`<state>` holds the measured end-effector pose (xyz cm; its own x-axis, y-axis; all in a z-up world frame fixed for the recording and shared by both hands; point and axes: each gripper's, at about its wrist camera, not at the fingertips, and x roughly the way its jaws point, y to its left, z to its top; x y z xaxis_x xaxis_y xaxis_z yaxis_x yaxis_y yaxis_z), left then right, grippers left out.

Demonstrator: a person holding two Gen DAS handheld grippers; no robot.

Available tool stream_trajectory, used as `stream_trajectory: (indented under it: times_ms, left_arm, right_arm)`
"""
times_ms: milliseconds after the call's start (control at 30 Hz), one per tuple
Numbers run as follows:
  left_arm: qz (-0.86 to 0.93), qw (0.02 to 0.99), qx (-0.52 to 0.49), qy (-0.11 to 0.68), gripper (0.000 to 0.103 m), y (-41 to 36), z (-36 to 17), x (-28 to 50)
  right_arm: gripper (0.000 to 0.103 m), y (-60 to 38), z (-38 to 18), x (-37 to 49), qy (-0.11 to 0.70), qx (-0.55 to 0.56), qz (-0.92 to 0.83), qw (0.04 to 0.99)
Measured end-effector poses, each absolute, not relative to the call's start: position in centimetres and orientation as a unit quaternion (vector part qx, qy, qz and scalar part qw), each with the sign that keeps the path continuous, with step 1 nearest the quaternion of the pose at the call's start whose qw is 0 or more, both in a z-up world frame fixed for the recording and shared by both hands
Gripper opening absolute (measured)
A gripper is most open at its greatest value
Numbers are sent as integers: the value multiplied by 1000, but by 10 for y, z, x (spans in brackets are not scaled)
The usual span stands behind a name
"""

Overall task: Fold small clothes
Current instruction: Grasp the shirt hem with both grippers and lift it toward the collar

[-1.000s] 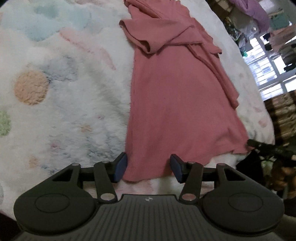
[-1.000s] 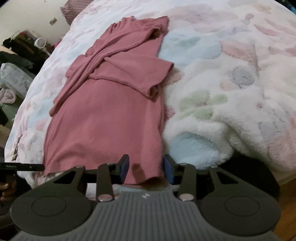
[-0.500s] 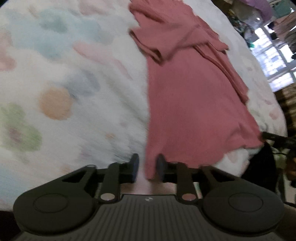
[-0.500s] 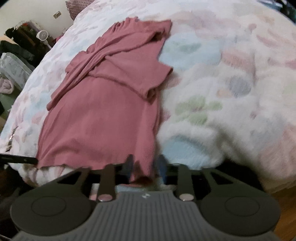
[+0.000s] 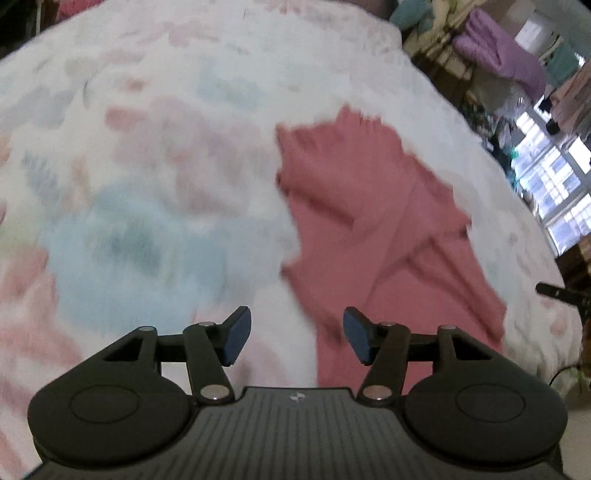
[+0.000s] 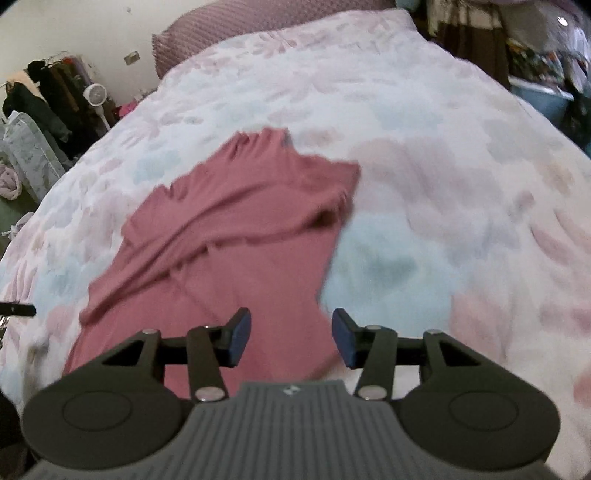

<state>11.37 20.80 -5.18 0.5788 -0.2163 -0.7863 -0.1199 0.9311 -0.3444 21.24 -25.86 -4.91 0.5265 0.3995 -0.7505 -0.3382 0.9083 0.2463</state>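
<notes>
Both your left tool and right tool are opening, gripping nothing; the pink garment is lying limp on the bed. Pinch its hem corners.

A fluffy white blanket with pastel pink and blue patches covers the bed. A mauve textured pillow lies at its far end. A small white fan stands beside dark hanging clothes.
</notes>
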Motion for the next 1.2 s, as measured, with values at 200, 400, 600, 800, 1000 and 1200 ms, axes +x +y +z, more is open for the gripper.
stream_trajectory:
  times_ms: [200,400,600,800,1000,1200]
  left_arm:
    - [-37,885,-183,426,72,207,-53,197]
    - [-54,891,-158,422,72,195,-69,277]
    - [-98,885,-141,433,72,186,-94,343]
    - [-120,889,-142,418,72,196,-103,409]
    - [-156,884,-144,417,72,196,-112,465]
    - [-180,870,-160,430,72,194,-129,502]
  right_arm:
    - [46,-227,-50,283,424,25,244,872]
    - [46,-206,-62,357,420,28,258,870]
    - [46,-184,-81,422,413,27,272,869]
    - [46,-155,-102,493,411,10,292,863]
    - [46,-126,-119,561,423,44,316,848]
    - [46,-102,-138,607,444,72,326,831]
